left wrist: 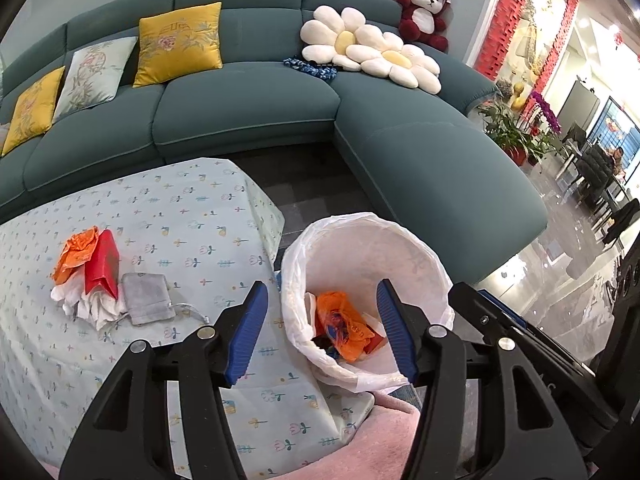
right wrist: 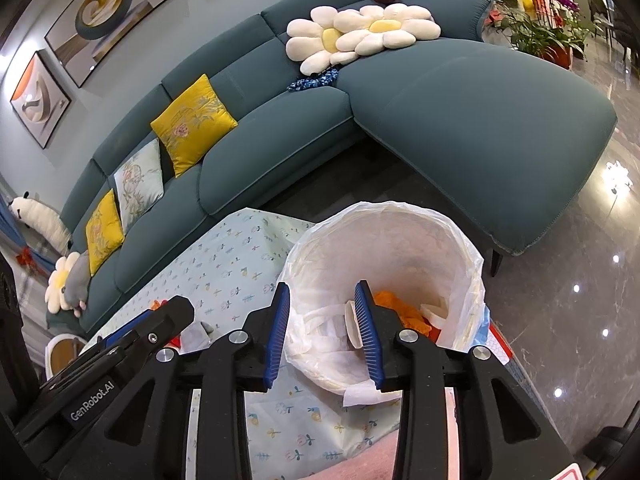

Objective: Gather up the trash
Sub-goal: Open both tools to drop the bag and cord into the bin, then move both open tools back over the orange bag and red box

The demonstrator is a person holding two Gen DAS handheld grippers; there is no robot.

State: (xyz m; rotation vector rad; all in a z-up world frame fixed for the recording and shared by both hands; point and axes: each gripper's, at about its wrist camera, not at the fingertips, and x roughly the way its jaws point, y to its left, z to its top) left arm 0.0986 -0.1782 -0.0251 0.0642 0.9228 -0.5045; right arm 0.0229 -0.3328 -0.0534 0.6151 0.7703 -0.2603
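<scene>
A bin lined with a white plastic bag (left wrist: 400, 248) (right wrist: 424, 236) stands on the floor against the table's near right corner. Inside it lie a crumpled orange bag (left wrist: 348, 328) (right wrist: 400, 308), white wrappers (right wrist: 332, 336) and some dark scraps. My left gripper (left wrist: 322, 292) hangs open over the bin's mouth with nothing between its blue pads. My right gripper (right wrist: 322, 292) is open above the bin's near rim, also holding nothing. On the table's flower-print cloth (left wrist: 180, 220) sits a pile: an orange bag (left wrist: 76, 252), a red packet (left wrist: 102, 268), white tissue (left wrist: 92, 304) and a grey pouch (left wrist: 148, 298).
A teal corner sofa (left wrist: 248, 120) wraps around behind the table and bin, with yellow cushions (left wrist: 180, 44), flower cushions (left wrist: 360, 44) and a red plush bear (left wrist: 424, 12). Glossy floor (right wrist: 560, 280) spreads to the right. Potted plants (left wrist: 516, 128) stand past the sofa's end. Pink fabric (left wrist: 380, 440) lies nearest.
</scene>
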